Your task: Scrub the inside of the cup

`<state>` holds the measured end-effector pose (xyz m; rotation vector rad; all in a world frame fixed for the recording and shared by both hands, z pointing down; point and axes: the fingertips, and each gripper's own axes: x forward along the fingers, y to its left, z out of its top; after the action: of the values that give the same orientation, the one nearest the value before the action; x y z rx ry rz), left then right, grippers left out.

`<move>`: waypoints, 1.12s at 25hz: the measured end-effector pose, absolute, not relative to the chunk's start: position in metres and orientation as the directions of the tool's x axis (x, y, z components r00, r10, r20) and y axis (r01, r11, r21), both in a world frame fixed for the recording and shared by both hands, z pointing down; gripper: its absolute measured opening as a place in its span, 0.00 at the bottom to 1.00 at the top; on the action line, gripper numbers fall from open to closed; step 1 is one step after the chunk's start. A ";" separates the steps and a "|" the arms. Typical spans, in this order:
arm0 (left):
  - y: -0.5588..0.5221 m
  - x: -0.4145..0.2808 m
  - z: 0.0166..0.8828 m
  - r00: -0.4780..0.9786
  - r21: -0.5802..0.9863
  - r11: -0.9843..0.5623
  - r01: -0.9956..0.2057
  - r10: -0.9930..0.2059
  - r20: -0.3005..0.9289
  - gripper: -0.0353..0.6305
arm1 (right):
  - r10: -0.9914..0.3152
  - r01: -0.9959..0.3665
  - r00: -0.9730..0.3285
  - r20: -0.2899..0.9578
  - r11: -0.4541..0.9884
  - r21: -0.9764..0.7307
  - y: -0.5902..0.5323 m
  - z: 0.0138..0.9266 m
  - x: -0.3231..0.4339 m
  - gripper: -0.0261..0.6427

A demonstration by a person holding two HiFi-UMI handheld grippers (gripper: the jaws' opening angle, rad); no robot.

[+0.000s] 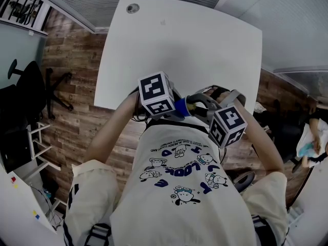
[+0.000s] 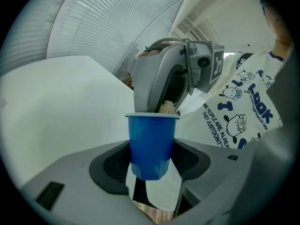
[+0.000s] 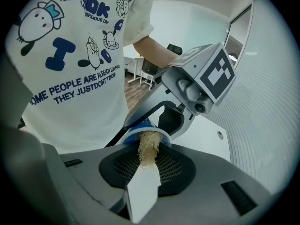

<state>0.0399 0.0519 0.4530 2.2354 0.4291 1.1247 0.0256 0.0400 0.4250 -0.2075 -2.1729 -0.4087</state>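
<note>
Blue plastic cup: one item, held in the air in front of your chest, off the table. Your left gripper is clenched on it. One jaw presses each side of the lower wall, with the base toward that gripper's camera and the open mouth turned away.

Scrubber: one item, a tuft of pale straw-coloured fibre on a flat white handle. The fibre end sits at the cup's mouth and crosses the rim. You cannot tell how deep it reaches inside the cup. Your right gripper is clamped on the white handle, its jaws closed on the flat faces. It faces the cup's mouth from just beside it.

Left marker cube and right marker cube: black squares on white, one on each gripper. In the head view they flank the cup, with the left one touching or nearly touching it and the right one a little further off.

Table: one item, white, lying beyond the cup on the side away from you. Its near edge is close to the cup.

Round grey cap: set into the table top, well apart from the cup, at the far corner.

Shirt: white with blue cartoon print and lettering, on your side of the cup.

Floor: brown wood planks, below the cup.

Black chair: well to the left of the cup in the head view.
</note>
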 end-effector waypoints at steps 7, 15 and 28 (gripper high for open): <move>0.051 0.039 0.454 0.608 0.637 -0.770 0.009 0.511 0.608 0.50 | 0.001 0.278 -0.598 0.802 0.938 0.206 0.039 0.427 0.025 0.18; 0.045 0.036 0.459 0.594 0.614 -0.789 -0.023 0.483 0.643 0.50 | -0.012 0.266 -0.596 0.803 0.941 0.211 0.035 0.428 0.028 0.18; 0.044 0.027 0.468 0.594 0.610 -0.790 -0.059 0.464 0.657 0.50 | -0.066 0.156 -0.625 0.778 0.966 0.207 0.022 0.424 0.051 0.18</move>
<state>0.0275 0.0445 0.4685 2.2306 0.3195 1.1518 0.0505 0.0217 0.4244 -0.0625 -2.2243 -0.3195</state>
